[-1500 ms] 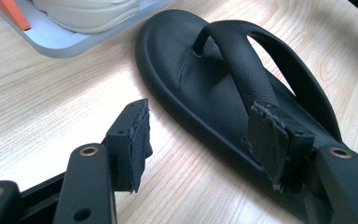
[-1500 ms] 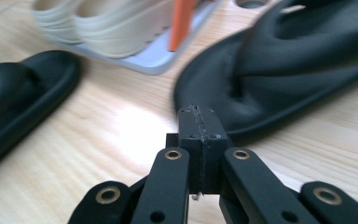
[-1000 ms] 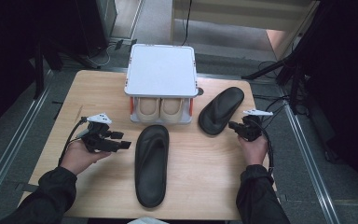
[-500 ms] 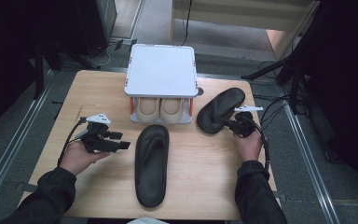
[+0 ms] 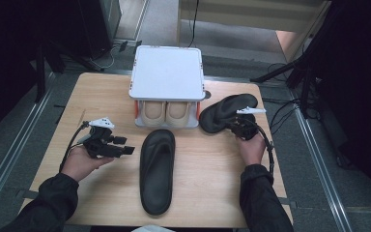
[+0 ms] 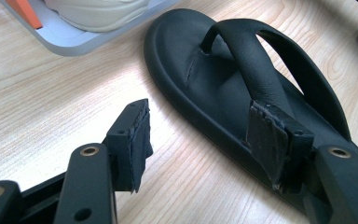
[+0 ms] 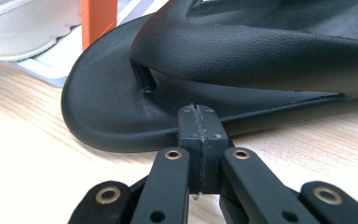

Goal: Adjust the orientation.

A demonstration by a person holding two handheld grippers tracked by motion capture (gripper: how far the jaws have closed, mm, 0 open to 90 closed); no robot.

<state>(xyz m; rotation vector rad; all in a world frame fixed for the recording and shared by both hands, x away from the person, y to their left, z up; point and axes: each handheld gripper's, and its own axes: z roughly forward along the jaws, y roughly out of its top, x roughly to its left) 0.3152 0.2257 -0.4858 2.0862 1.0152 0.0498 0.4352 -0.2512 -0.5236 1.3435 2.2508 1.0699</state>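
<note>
Flip-flop just beyond pressed-together right gripper fingers, untouched.

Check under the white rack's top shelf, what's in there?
Under the white rack a pair of beige shoes sits side by side, toes facing the person. The shelf covers their rear parts, and whatever lies behind them can't be seen.
</note>
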